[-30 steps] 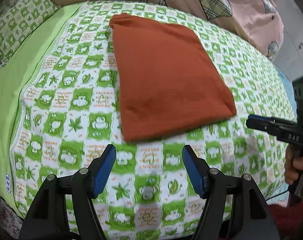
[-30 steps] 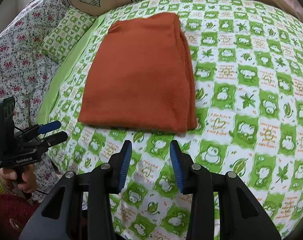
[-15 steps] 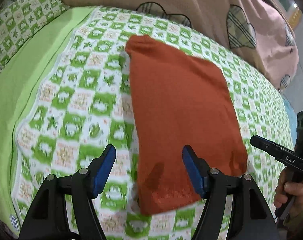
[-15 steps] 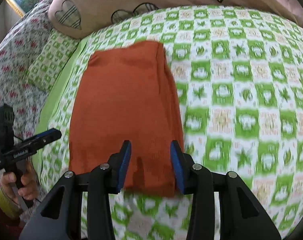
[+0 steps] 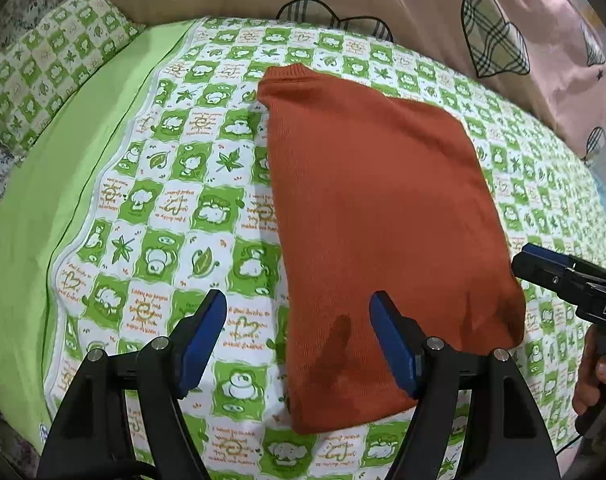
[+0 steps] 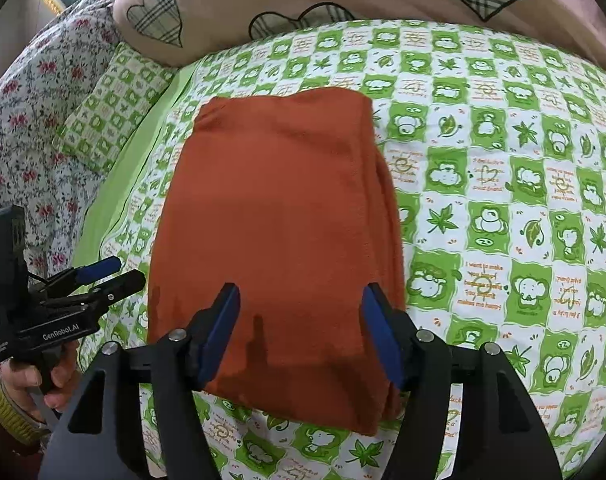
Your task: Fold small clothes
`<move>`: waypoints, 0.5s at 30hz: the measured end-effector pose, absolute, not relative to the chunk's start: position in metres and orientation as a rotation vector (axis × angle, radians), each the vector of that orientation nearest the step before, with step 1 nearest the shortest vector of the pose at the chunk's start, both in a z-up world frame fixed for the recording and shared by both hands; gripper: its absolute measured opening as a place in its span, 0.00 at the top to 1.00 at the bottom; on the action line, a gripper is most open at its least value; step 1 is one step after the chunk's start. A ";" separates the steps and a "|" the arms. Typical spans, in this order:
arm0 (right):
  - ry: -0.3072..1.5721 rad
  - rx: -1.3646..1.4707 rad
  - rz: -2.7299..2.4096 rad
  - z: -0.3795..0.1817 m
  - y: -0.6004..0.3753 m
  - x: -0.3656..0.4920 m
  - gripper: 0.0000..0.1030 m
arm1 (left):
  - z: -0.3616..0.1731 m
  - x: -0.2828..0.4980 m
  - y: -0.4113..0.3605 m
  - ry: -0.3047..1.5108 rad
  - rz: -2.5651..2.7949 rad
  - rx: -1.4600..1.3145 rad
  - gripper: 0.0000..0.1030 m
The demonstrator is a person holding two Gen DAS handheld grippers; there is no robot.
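We hover our left gripper (image 5: pixel 299 344) and right gripper (image 6: pixel 301 332) over the folded orange garment (image 6: pixel 279 240) lying on the green-checked bedspread (image 6: pixel 503 184), both jaws opening, gripping nothing.

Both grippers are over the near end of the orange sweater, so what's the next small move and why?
Probably lower both onto its near edge. The left gripper and right gripper hover with jaws opening, and the folded orange sweater lies flat, ungripped, on the bedspread.
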State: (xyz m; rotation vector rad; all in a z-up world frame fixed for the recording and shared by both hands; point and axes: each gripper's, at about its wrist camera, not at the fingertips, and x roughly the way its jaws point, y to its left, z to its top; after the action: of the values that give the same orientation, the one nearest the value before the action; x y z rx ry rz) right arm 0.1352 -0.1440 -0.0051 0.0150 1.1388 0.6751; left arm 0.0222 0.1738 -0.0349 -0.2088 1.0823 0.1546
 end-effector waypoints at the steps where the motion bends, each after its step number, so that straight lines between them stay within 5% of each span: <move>1: 1.135 0.002 0.681 -0.004 -0.142 0.133 0.36 | -0.034 0.021 0.171 1.085 0.155 -0.203 0.27; 15: 1.115 -0.147 0.732 -0.006 -0.130 0.101 0.24 | -0.033 0.012 0.146 1.084 0.201 -0.063 0.19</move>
State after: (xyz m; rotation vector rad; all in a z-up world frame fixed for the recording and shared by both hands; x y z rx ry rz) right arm 0.1007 -0.1300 -0.0065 -0.1474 1.1152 0.7316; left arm 0.0120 0.1459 -0.0333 -0.0631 1.0838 0.2008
